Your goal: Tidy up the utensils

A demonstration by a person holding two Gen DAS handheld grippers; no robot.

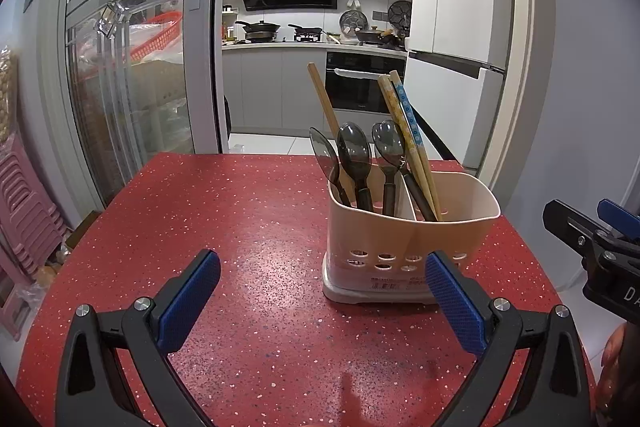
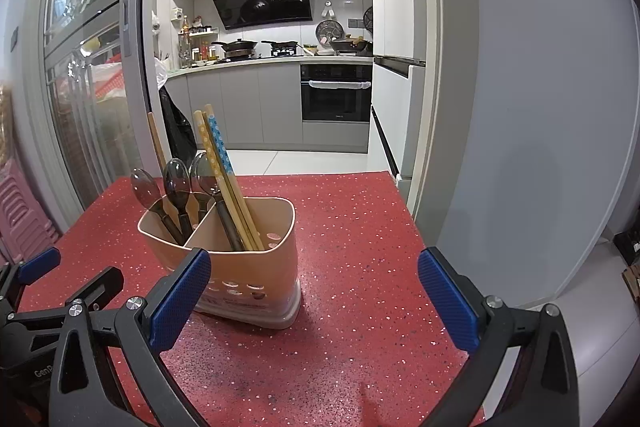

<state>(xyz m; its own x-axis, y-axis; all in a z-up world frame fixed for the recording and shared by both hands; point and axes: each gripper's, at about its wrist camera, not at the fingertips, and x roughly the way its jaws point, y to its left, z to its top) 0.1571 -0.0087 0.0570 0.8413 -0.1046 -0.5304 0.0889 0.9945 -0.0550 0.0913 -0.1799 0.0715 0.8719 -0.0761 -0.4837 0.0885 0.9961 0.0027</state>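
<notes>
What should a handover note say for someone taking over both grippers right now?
Left gripper: open, empty, above the red table.
Right gripper: open, empty, beside the holder.
The beige utensil holder stands upright on the table; three dark spoons and one chopstick in its left compartment, the patterned chopsticks in its right.
Done: no loose utensils visible on the table.
Left: possibly move the lone chopstick to the right compartment.

A caddy (image 1: 412, 227) stands on the counter (image 1: 240, 227), ahead and right of the left gripper (image 1: 322, 297). Three spoons (image 1: 354, 151) stand in its left compartment, chopsticks (image 1: 404, 131) lean in its right. The right gripper (image 2: 314, 293) hovers right of the caddy, jaws apart.
</notes>
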